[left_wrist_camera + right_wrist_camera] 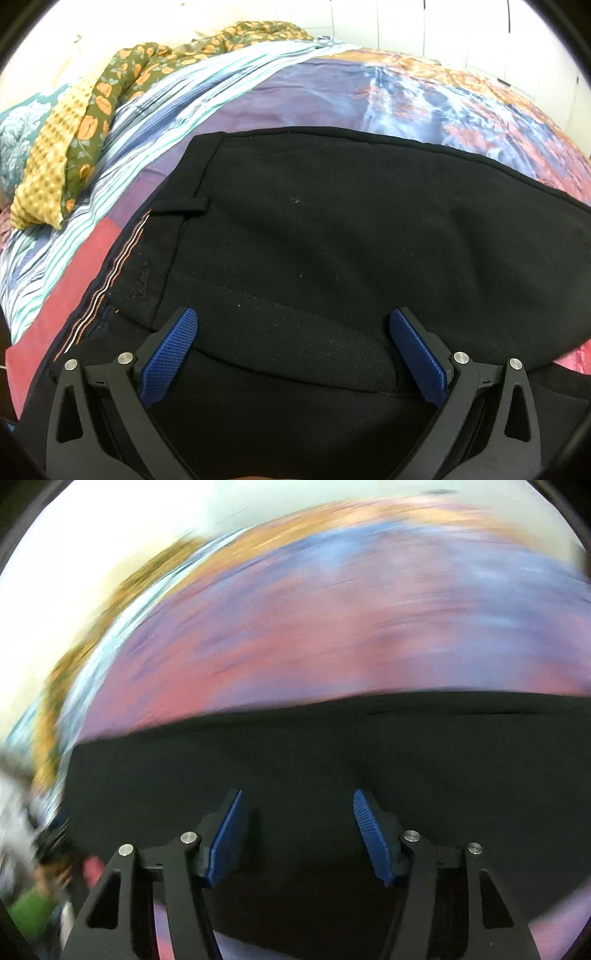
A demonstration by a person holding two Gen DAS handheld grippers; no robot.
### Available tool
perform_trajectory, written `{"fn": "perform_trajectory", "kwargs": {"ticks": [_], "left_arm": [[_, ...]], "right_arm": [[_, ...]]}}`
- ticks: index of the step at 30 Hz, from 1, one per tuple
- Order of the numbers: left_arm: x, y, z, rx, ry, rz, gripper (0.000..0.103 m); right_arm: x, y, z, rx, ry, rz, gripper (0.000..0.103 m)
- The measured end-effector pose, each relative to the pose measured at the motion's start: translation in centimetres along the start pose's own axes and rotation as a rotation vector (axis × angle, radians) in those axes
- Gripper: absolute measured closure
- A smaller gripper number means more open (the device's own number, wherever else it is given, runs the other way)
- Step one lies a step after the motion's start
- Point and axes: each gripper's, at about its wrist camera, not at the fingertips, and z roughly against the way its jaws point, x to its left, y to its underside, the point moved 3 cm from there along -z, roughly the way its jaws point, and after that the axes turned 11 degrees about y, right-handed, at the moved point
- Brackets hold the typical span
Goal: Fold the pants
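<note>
Pants first: black fabric trousers [332,240] are lying spread flat on a bed, on top of a multicoloured patchwork bedspread with pink, purple and orange-blue printed panels [424,96]; in the left wrist view you can see the waistband end [162,236] at the left, with a belt loop [181,206] and the orange-and-white stitched inner lining [107,284] peeking out along the edge; there's a folded-over layer of the same black cloth right under the camera, its edge running between the fingers; the left tongs [293,325] are spread wide apart with nothing between the blue textured pads [170,354], hanging just above the trousers near the waist, though whether they touch the cloth I can't say; further back on the bed there's a striped blue-and-white sheet [155,110], a rumpled olive-green cloth with orange flowers [122,77], a mustard-yellow waffle-textured cloth [48,162] and a teal floral pillow [18,133] at the far left, with a white wall behind; the right wrist view is badly motion-blurred, but you can still make out the right tongs [297,803] released too, blue pads [225,842] clearly apart and empty, over the black trousers [332,757], with the smeared pink and purple bedspread [314,627] beyond; something green and blurry [31,908] at the lower left there, can't tell what it is.
</note>
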Motion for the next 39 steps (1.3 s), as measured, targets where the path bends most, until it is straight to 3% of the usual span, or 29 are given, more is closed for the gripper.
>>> {"fn": "perform_trajectory", "kwargs": {"ticks": [1,3,5,6,9,10,14,15,16,17,18,19,22,26,30,32,35,36,39], "left_arm": [[0.0,0.0,0.0,0.000,-0.001,-0.001,0.001],[0.0,0.0,-0.1,-0.001,-0.002,-0.001,0.001],[0.0,0.0,-0.1,-0.003,-0.003,-0.002,0.001],[0.0,0.0,-0.1,-0.004,-0.005,-0.003,0.001],[-0.1,0.0,-0.2,-0.003,-0.011,-0.007,0.001],[-0.1,0.0,-0.2,-0.003,-0.012,-0.008,0.001],[-0.1,0.0,-0.2,0.000,-0.018,-0.012,0.001],[-0.1,0.0,-0.2,0.001,-0.020,-0.013,0.001],[-0.1,0.0,-0.3,0.002,-0.023,-0.015,0.001],[-0.1,0.0,-0.3,0.002,-0.025,-0.016,0.001],[-0.1,0.0,-0.3,0.001,-0.028,-0.018,0.001],[-0.1,0.1,-0.3,0.000,-0.029,-0.019,0.001],[-0.1,0.1,-0.3,0.000,-0.029,-0.019,0.001],[-0.1,0.1,-0.3,0.002,-0.031,-0.022,0.001],[-0.2,0.0,-0.3,0.008,-0.036,-0.029,0.001],[-0.2,0.0,-0.4,0.014,-0.041,-0.033,0.001],[-0.3,-0.1,-0.3,0.025,-0.046,-0.037,0.001],[-0.3,-0.2,-0.3,0.029,-0.049,-0.039,0.001],[-0.3,-0.4,-0.1,0.050,-0.057,-0.035,0.001]], "right_arm": [[-4.2,-0.3,0.4,0.002,0.103,-0.080,0.030],[-11.0,-0.1,1.6,0.009,0.258,-0.230,0.024],[-15.1,0.5,3.2,-0.014,0.263,-0.338,0.024],[-16.4,0.7,4.1,-0.042,0.215,-0.380,0.024],[-15.9,0.8,4.2,-0.048,0.046,-0.384,0.025],[-15.3,0.8,3.9,-0.036,0.027,-0.362,0.029],[-12.0,0.0,1.4,0.024,0.140,-0.255,0.033],[-12.0,0.2,0.8,0.044,0.133,-0.272,0.039],[-11.8,0.4,0.7,0.058,0.126,-0.278,0.056],[-11.6,0.8,0.9,0.056,0.156,-0.267,0.065],[-11.5,1.1,1.4,0.041,0.172,-0.255,0.085],[-11.3,1.6,2.6,0.012,0.160,-0.247,0.096],[-10.7,3.4,6.5,-0.059,0.154,-0.166,0.096],[-8.2,9.8,13.9,-0.152,0.181,-0.020,0.096],[-8.1,19.0,18.4,-0.137,0.226,-0.094,0.096],[-8.1,23.2,19.4,-0.110,0.322,-0.127,0.096],[-8.7,25.6,20.2,-0.091,0.538,-0.170,0.096],[-9.0,25.8,20.5,-0.087,0.549,-0.197,0.090],[-10.5,26.1,22.7,-0.133,0.479,-0.343,0.052]]}}
